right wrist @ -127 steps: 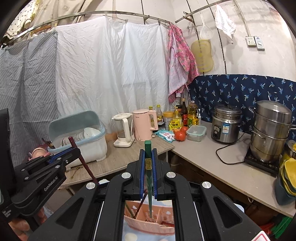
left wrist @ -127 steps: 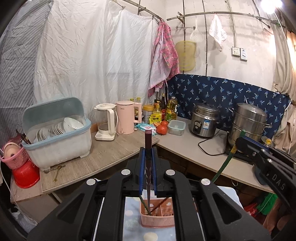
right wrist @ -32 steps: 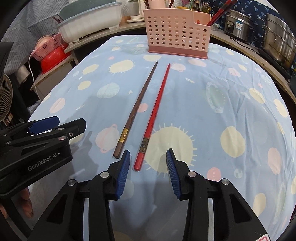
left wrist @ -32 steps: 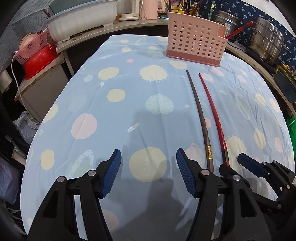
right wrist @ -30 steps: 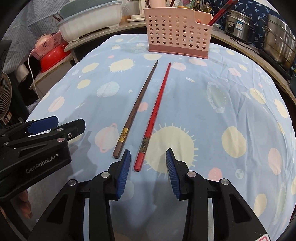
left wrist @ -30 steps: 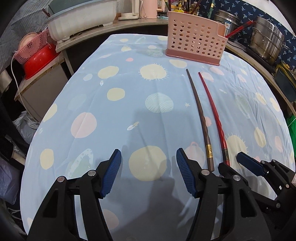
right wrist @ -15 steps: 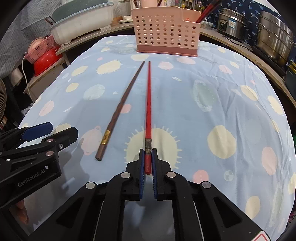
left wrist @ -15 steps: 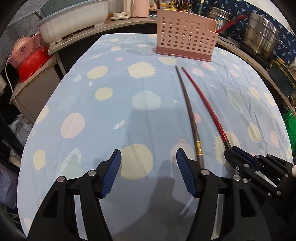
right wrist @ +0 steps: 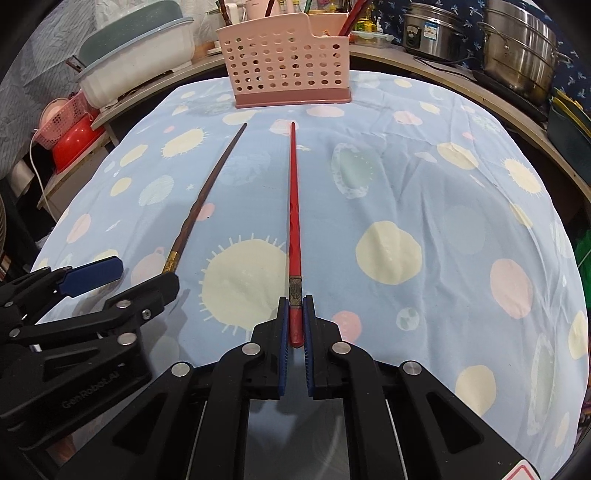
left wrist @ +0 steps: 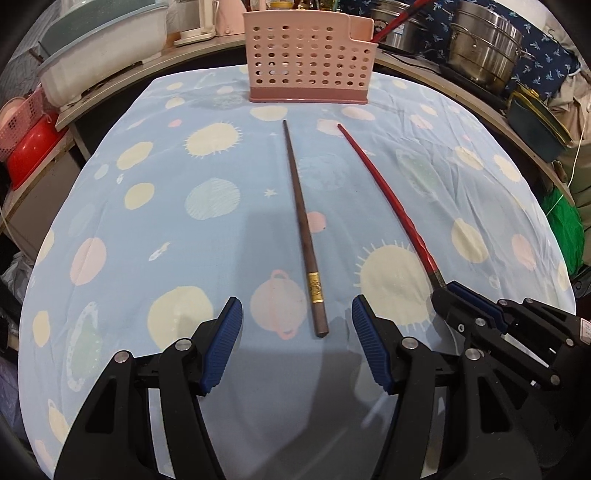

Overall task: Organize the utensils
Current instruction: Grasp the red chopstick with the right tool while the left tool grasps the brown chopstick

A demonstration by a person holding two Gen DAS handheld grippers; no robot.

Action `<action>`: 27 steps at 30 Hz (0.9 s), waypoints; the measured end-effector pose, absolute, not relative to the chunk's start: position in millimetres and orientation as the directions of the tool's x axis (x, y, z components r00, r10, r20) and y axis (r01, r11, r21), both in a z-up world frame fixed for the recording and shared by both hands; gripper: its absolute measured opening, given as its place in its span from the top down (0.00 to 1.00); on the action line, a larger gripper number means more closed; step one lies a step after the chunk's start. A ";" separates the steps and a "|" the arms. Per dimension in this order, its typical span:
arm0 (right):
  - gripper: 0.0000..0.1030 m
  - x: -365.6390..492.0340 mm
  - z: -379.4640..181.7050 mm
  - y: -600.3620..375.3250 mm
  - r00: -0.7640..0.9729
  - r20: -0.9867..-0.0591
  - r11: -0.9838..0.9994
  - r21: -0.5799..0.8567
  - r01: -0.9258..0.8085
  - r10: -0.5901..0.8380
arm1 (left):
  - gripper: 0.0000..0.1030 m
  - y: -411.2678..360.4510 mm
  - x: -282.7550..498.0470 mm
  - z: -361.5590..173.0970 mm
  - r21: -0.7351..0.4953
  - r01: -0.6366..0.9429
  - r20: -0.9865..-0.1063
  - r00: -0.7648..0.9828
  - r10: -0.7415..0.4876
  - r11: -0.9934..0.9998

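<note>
Two long chopsticks lie side by side on the blue patterned tablecloth (left wrist: 155, 236). My right gripper (right wrist: 294, 306) is shut on the thick near end of the red chopstick (right wrist: 294, 206), whose tip points at the pink perforated utensil basket (right wrist: 286, 55) at the table's far edge. The brown chopstick (left wrist: 300, 221) with a gold band lies flat, its thick end between the blue pads of my open left gripper (left wrist: 297, 314), which do not touch it. In the left wrist view the right gripper (left wrist: 448, 291) clamps the red chopstick (left wrist: 388, 199) at lower right. The basket (left wrist: 308, 55) holds other chopsticks.
A white dish tub (right wrist: 136, 62) and a red basin (right wrist: 74, 144) stand off the table's left side. Steel pots (right wrist: 521, 48) and a rice cooker (right wrist: 432, 29) line the counter at the back right. The left gripper's body (right wrist: 85, 295) shows at lower left in the right wrist view.
My right gripper has closed on the red chopstick's near end and swung it away from the brown one. My left gripper has slid right, so the brown chopstick's end now lies between its pads.
</note>
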State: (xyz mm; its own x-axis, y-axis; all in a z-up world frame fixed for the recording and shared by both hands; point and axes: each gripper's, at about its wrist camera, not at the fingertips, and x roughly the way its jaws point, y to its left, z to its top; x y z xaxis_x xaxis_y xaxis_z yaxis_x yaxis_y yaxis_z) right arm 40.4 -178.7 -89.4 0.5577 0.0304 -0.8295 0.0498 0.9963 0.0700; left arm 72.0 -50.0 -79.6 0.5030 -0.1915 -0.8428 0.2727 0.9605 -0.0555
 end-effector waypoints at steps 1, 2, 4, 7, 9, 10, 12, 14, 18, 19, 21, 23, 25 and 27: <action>0.93 39.8 -89.5 -178.8 0.558 -0.829 0.996 0.070 0.050 0.031 | 0.47 -51.4 73.0 -80.5 -0.054 0.273 -0.842 0.504 -0.191 0.960; 0.93 39.4 -89.6 -178.7 0.558 -0.829 0.996 0.070 0.049 0.030 | 0.49 -52.6 73.8 -81.3 -0.052 0.275 -0.843 0.503 -0.190 0.960; 0.93 39.5 -89.7 -179.4 0.559 -0.829 0.996 0.071 0.049 0.031 | 0.51 -53.5 76.4 -82.8 -0.050 0.273 -0.846 0.500 -0.186 0.961; 0.93 39.1 -90.0 -179.0 0.559 -0.829 0.996 0.070 0.050 0.030 | 0.58 -51.9 79.4 -84.0 -0.057 0.266 -0.847 0.497 -0.188 0.962; 0.93 39.1 -90.0 -179.1 0.559 -0.829 0.996 0.068 0.049 0.029 | 0.62 -51.3 80.6 -85.3 -0.058 0.263 -0.849 0.494 -0.186 0.963; 0.93 38.9 -90.1 -179.3 0.559 -0.829 0.996 0.068 0.049 0.029 | 0.67 -50.6 81.0 -85.8 -0.056 0.261 -0.848 0.497 -0.184 0.964; 0.93 38.7 -90.3 -179.5 0.559 -0.829 0.996 0.070 0.049 0.030 | 0.70 -49.7 80.9 -86.3 -0.059 0.262 -0.847 0.498 -0.187 0.963; 0.93 38.5 -90.3 -179.2 0.559 -0.829 0.997 0.068 0.049 0.029 | 0.77 -50.3 80.7 -86.3 -0.060 0.268 -0.845 0.499 -0.191 0.962; 0.93 38.6 -90.2 -179.1 0.559 -0.829 0.996 0.068 0.049 0.029 | 0.87 -50.8 79.6 -86.1 -0.064 0.283 -0.845 0.495 -0.203 0.957; 0.93 38.3 -90.2 -179.3 0.558 -0.829 0.996 0.068 0.049 0.029 | 0.90 -50.6 79.1 -86.0 -0.066 0.286 -0.845 0.493 -0.206 0.956; 0.93 38.4 -90.3 -178.9 0.558 -0.829 0.996 0.068 0.049 0.030 | 0.92 -49.8 78.0 -85.7 -0.069 0.288 -0.845 0.491 -0.210 0.955; 0.93 38.4 -90.2 -178.6 0.558 -0.829 0.997 0.068 0.049 0.029 | 0.93 -48.5 77.2 -85.3 -0.071 0.289 -0.846 0.490 -0.212 0.955; 0.93 38.5 -90.1 -178.7 0.558 -0.829 0.996 0.070 0.049 0.031 | 0.93 -47.0 75.7 -84.6 -0.073 0.288 -0.846 0.489 -0.212 0.955; 0.93 35.7 -89.6 -178.7 0.558 -0.829 0.996 0.072 0.047 0.033 | 0.93 -45.7 74.3 -83.7 -0.075 0.288 -0.846 0.489 -0.214 0.955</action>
